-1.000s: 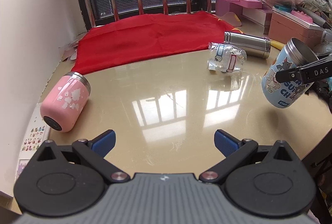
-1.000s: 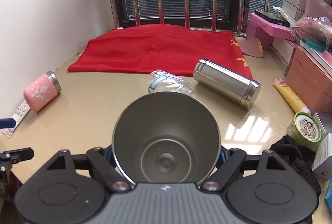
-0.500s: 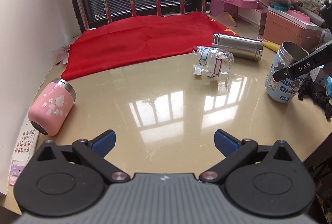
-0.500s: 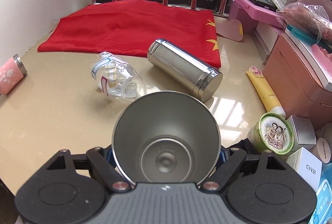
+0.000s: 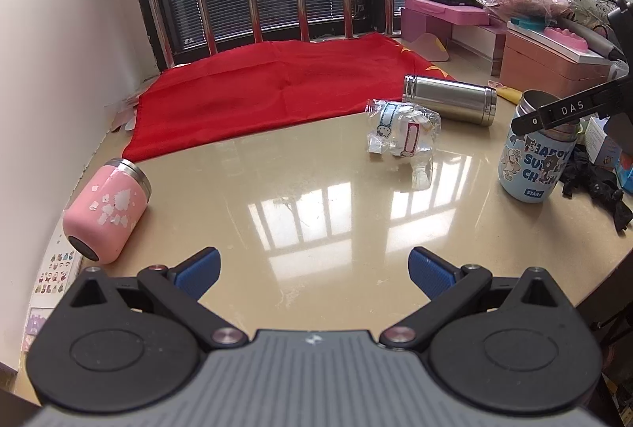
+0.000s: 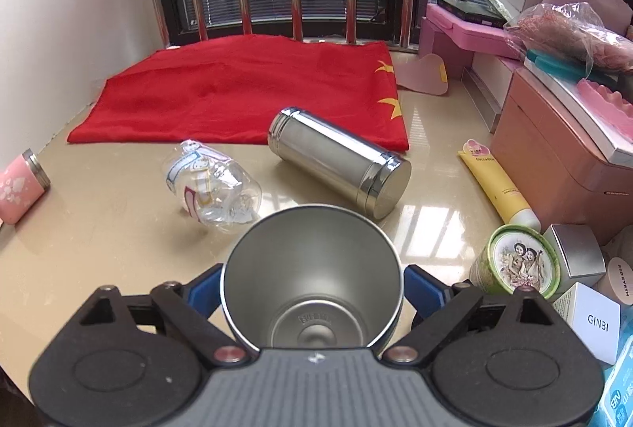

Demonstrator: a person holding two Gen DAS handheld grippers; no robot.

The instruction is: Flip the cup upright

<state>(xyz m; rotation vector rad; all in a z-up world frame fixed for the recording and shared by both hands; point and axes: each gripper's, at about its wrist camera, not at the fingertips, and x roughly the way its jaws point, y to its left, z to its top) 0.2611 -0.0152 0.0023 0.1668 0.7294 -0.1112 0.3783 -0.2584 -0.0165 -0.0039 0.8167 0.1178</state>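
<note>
Step in hand: the blue cup stands upright near the right edge of the surface — the flip looks done, release remains.
Next move: spread the fingers, then back away level so the rim isn't clipped.
Right gripper: fingers clenched on the cup's wall, mouth facing the camera.
Left gripper: fingers spread wide, holding nothing — well apart from the cup.

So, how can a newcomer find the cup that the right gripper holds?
Start at the red cloth under the barred window, then go to the table's right edge. There stands the light-blue cartoon-printed steel cup, clamped by the right gripper; its neighbours lie down.
</note>
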